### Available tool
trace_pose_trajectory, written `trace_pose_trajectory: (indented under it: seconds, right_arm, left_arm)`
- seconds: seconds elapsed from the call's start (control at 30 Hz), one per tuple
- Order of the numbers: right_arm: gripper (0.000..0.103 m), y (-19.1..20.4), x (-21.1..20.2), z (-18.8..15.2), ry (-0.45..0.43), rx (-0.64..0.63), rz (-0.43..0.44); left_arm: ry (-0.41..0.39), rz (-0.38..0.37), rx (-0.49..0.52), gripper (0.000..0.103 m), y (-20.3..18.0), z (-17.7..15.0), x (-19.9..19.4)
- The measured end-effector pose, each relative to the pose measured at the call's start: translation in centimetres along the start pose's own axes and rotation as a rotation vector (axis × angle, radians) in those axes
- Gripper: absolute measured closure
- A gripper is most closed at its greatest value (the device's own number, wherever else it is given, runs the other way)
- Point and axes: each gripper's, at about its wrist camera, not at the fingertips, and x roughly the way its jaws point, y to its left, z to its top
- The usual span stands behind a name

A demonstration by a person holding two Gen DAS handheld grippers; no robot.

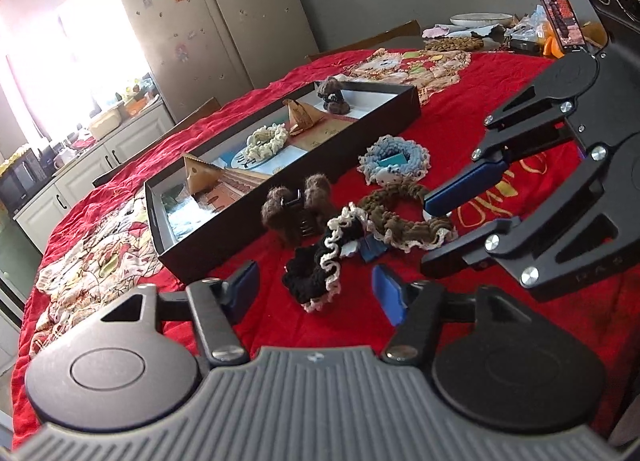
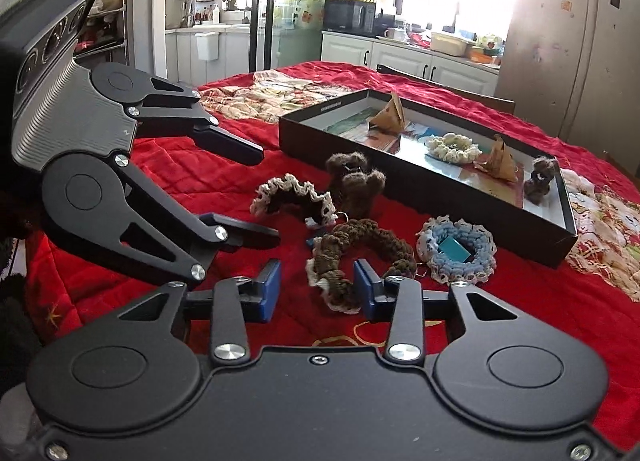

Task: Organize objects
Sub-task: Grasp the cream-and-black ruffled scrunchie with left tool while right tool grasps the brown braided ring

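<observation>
my right claw [image 2: 316, 285] sits low center with jaws apart around the brown scrunchie [image 2: 352, 257], not squeezing, my left claw [image 1: 316, 287] gapes over the black scrunchie [image 1: 320, 265], and the box [image 2: 420, 197] sits upper right.

Crocheted yarn scrunchies [image 2: 352, 257] lie on quilted red cloth [image 2: 200, 181]; cardboard box [image 2: 420, 197] matt.

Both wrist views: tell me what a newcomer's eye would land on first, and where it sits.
The bright red tablecloth fills both views. On it lies a long black tray holding a cream scrunchie and a fuzzy brown clip. In front of the tray sit loose hair pieces: a black scrunchie ahead of the left gripper, a brown scrunchie whose near end lies between the fingers of the right gripper, and a blue scrunchie beside it.
</observation>
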Motion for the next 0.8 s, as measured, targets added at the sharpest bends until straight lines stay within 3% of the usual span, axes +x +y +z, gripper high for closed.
trace_pose_trajectory:
  seconds: [0.37,0.63,0.8]
  right_arm:
    - [0.077,0.5,1.2,-0.2,0.018,-0.064,-0.051]
    - [0.088,0.7,1.1,-0.4,0.019,-0.077,-0.055]
    - [0.090,0.3,0.7,-0.4,0.012,-0.055,-0.038]
  left_arm:
    - [0.013,-0.015,0.006,0.077,-0.4,-0.2,0.8]
    - [0.020,-0.015,-0.033,0.088,0.3,-0.2,0.7]
    - [0.014,-0.009,-0.056,0.090,0.7,-0.1,0.5]
